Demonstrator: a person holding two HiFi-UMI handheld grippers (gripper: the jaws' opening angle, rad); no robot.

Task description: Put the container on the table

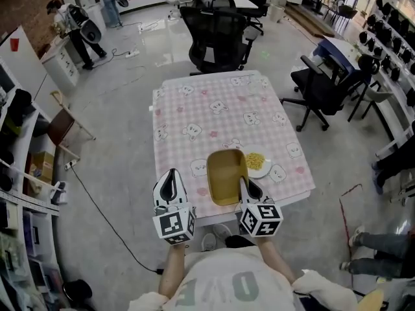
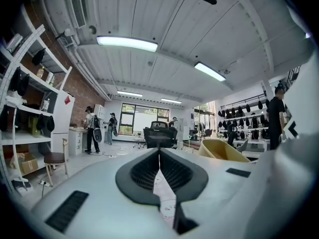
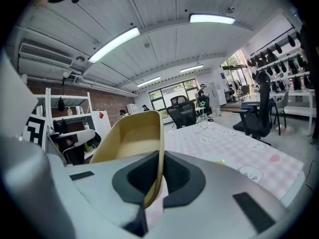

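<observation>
A mustard-yellow rectangular container point(image 1: 226, 175) is over the near edge of the table point(image 1: 194, 115), which has a pink checked cloth. My right gripper point(image 1: 249, 190) is shut on the container's near right rim; in the right gripper view that rim point(image 3: 156, 176) runs between the closed jaws. My left gripper point(image 1: 171, 185) hangs at the table's near left corner, shut and holding nothing. In the left gripper view the container point(image 2: 223, 150) shows off to the right.
A small white plate of yellow food point(image 1: 257, 162) lies just right of the container. Black office chairs point(image 1: 217, 39) stand beyond the table's far edge and another point(image 1: 322, 91) at its right. Shelving point(image 1: 19, 154) lines the left wall. People point(image 1: 76, 24) stand far back left.
</observation>
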